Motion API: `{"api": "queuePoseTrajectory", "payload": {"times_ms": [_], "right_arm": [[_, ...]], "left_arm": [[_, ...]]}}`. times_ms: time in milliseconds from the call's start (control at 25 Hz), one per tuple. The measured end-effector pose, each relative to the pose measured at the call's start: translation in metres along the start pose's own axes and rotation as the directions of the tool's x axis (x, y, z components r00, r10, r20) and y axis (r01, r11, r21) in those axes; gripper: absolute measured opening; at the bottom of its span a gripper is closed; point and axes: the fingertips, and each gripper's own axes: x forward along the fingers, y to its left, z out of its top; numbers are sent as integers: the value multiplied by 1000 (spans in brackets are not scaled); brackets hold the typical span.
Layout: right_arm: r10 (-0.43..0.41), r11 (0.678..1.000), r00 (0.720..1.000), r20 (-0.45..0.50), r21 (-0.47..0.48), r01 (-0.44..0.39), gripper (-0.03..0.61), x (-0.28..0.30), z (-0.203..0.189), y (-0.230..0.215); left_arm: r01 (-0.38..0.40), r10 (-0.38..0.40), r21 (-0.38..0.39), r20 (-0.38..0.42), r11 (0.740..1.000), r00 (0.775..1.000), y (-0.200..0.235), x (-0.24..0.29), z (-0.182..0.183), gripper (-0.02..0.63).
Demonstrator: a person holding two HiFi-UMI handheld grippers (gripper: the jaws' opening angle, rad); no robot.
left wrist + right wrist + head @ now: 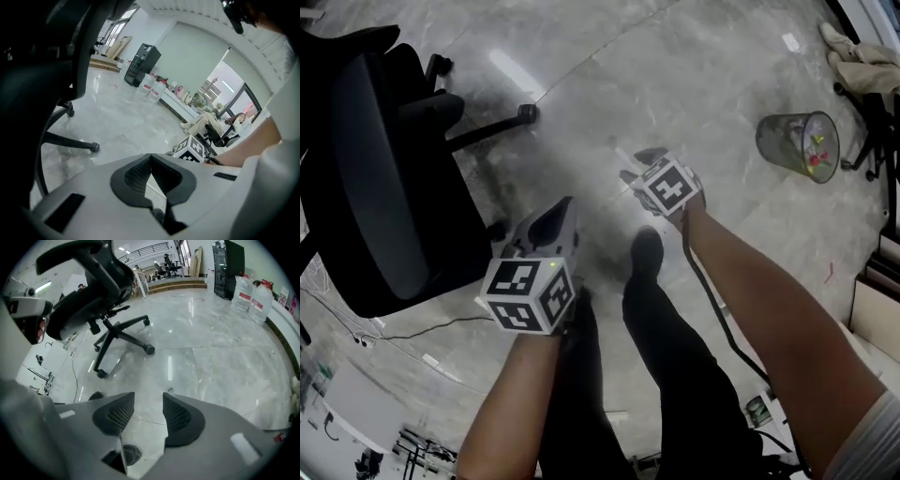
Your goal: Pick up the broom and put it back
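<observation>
Both hover over the floor, right of the chair. The left gripper has its fingers together at the tips, with nothing held. The right gripper has its fingers apart, with only floor between them. The bin stands far right of the chair. As for the broom, no view shows where it lies or which way it points.

The office chair runs off the left edge; contents of the wire bin are indistinct

grey left tool and right tool, black ribbed pads, black-and-white marker cubes, black cable, dark trousers
</observation>
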Motion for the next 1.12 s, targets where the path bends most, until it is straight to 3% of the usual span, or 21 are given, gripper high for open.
{"api": "queuePoseTrajectory", "payload": {"times_ms": [200, 400, 560, 600, 680, 840, 1120], "right_arm": [[-5, 998, 1000, -27, 60, 7, 164, 96, -41, -28], [-81, 997, 993, -80, 10, 82, 164, 178, -63, -67], [-134, 991, 984, -120, -32, 131, 164, 218, -81, -85], [-161, 987, 979, -122, -50, 156, 130, 222, -83, -87], [-193, 980, 975, -107, -60, 187, 123, 224, -86, -89], [-177, 984, 978, -114, -27, 175, 85, 220, -85, -90], [-154, 988, 988, -3, -33, 154, 84, 150, -25, -60]], "left_arm": [[25, -25, 10, -25, 1000, 999, 34, 51, -51, 8], [60, -57, 44, -67, 997, 996, 59, 97, -95, 8], [71, -66, 59, -79, 996, 995, 74, 118, -111, 8], [67, -63, 56, -80, 996, 995, 79, 121, -114, 8], [63, -58, 57, -83, 996, 995, 85, 124, -117, 8], [66, -61, 58, -78, 996, 995, 83, 122, -112, 8], [78, -76, 55, -36, 995, 996, 52, 94, -69, 8]]}}
